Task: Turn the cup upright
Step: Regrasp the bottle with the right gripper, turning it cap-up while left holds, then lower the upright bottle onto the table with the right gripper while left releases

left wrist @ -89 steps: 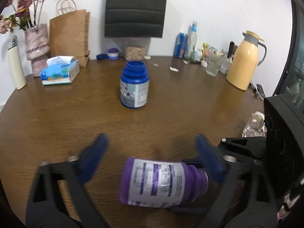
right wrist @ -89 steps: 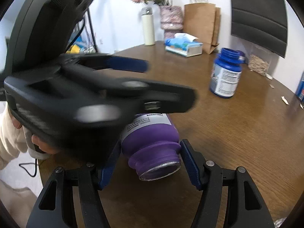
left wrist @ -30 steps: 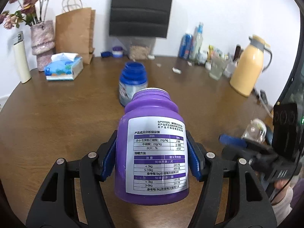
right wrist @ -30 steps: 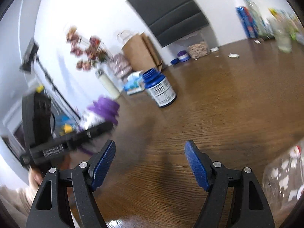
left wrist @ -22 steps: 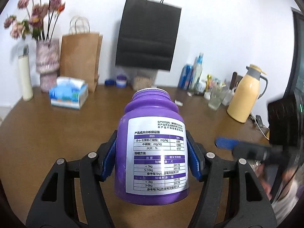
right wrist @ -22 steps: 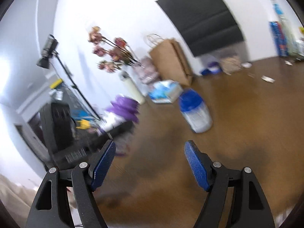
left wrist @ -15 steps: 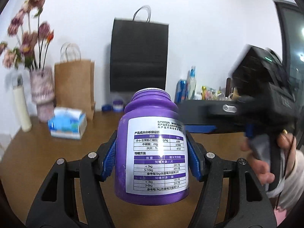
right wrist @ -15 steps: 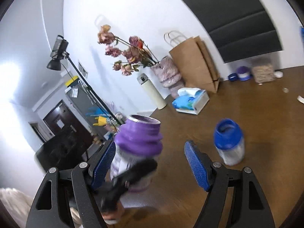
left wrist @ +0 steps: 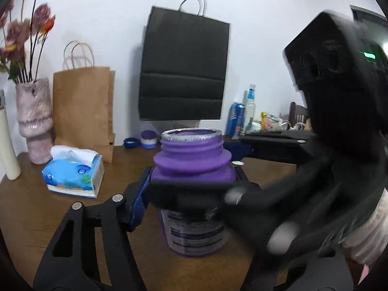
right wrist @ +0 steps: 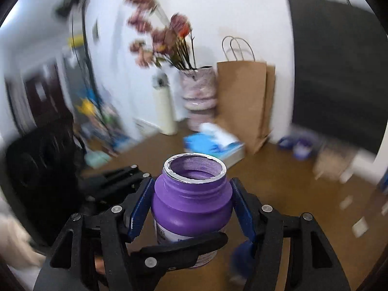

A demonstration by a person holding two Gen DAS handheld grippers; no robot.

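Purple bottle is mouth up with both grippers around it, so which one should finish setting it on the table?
Right, probably. The right gripper has both pads against the shoulder of the purple bottle, holding it upright. The left gripper sits lower by the label, and its grip is unclear.

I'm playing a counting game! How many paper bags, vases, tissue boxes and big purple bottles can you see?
Paper bags: 2 (brown bag, black bag)
Vase: 1
Tissue box: 1
Big purple bottle: 1
Total: 5
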